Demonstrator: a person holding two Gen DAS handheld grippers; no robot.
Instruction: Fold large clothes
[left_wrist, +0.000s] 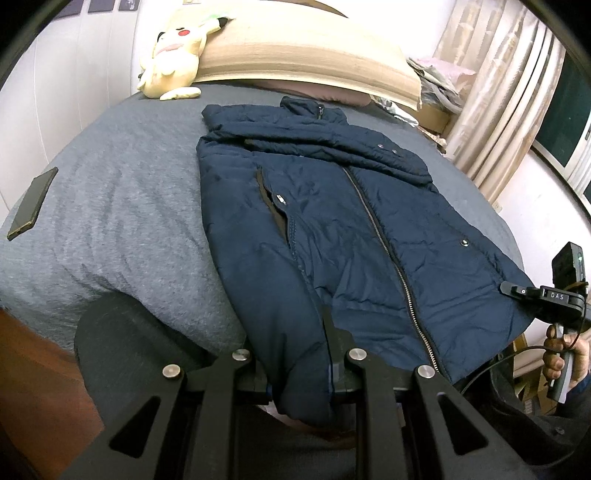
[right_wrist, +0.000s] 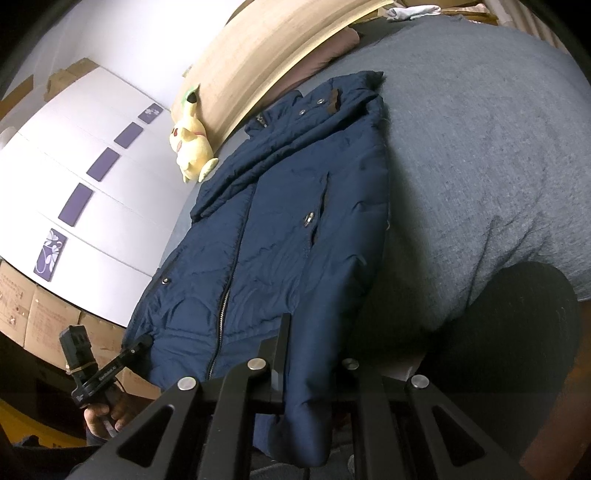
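Close wrist views (shared jacket)

Open bed on both sides of the jacket.
My way is clear over the grey bed left and right of the navy jacket; a phone lies near the left edge, a plush toy and headboard block the far end.

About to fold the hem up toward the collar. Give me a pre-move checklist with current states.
1. Left tool shut on the jacket hem: ok.
2. Right tool shut on the hem's other corner: ok.
3. Zipper closed: ok.
4. Sleeves folded in across the chest: ok.
5. Phone lying on the bed apart from the jacket: ok.
6. Fabric clear of the bed edge underneath: cannot tell.
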